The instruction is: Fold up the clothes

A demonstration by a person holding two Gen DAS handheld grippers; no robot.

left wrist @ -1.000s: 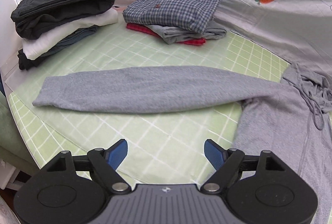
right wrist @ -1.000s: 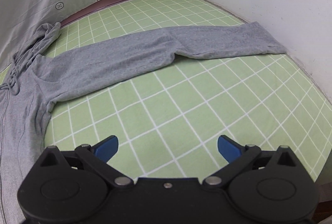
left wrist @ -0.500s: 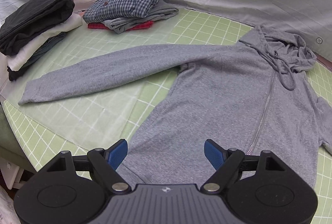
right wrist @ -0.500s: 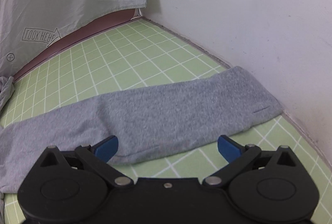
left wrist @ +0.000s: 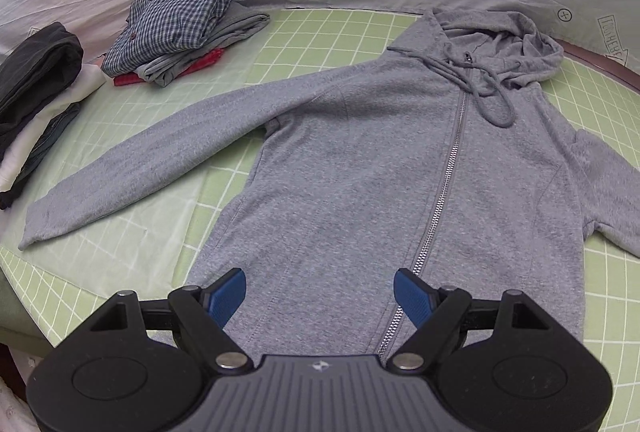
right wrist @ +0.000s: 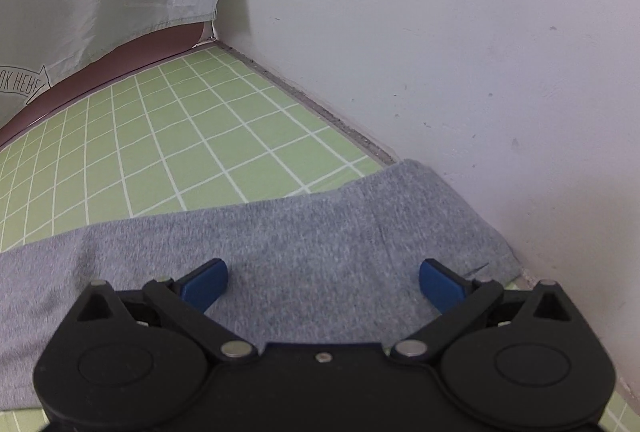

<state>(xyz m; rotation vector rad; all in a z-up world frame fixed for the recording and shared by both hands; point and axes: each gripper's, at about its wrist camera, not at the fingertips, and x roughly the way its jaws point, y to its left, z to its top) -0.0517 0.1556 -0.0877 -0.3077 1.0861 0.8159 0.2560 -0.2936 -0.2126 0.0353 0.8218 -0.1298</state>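
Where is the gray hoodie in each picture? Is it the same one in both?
Left wrist view: the gray hoodie lies spread flat across the middle, zipper up, hood at upper right.
Right wrist view: only one sleeve shows, across the lower half, its cuff by the white wall.
Shared landmark: the green checked mat under the hoodie in both.
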